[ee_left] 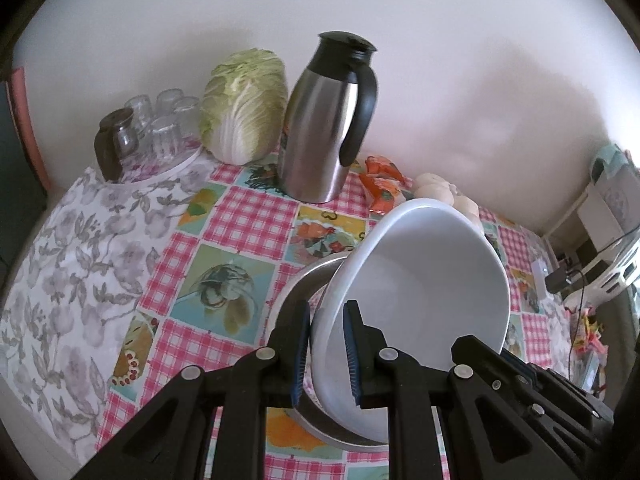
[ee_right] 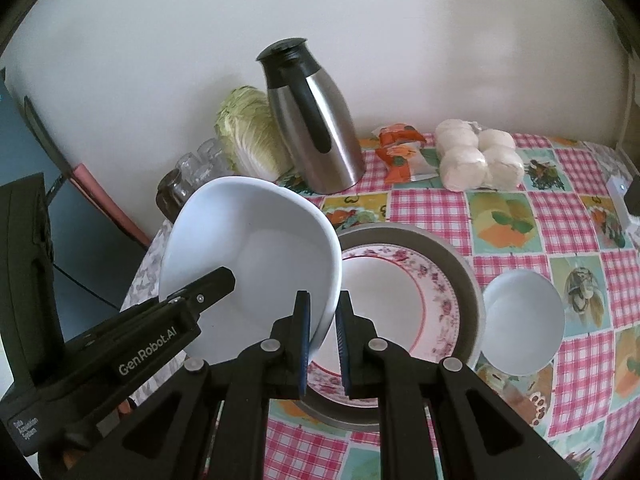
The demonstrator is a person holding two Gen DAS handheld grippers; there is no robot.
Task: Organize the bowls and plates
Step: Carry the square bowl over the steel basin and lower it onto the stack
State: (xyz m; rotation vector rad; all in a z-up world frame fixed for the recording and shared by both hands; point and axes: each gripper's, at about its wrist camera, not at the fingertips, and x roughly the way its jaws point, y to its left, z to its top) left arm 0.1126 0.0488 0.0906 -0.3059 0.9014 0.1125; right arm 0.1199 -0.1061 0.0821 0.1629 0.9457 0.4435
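Both grippers — left gripper point(ee_left: 327, 322) and right gripper point(ee_right: 322, 316) — pinch opposite rims of the large white bowl point(ee_right: 256, 248), tilted above the floral plate point(ee_right: 400, 292) in the metal pan point(ee_right: 460, 264), opening facing the cameras.

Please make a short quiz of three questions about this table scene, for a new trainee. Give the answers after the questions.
1. True or false: both grippers grip the large white bowl by its rim.
2. What lies inside the metal tray? A) a floral plate B) a cabbage C) a glass
3. Fill in: the small white bowl sits on the tablecloth, to the ____ of the tray in the right wrist view.

Key
1. True: the left gripper and the right gripper each pinch the rim on opposite sides.
2. A, the floral plate.
3. Right.
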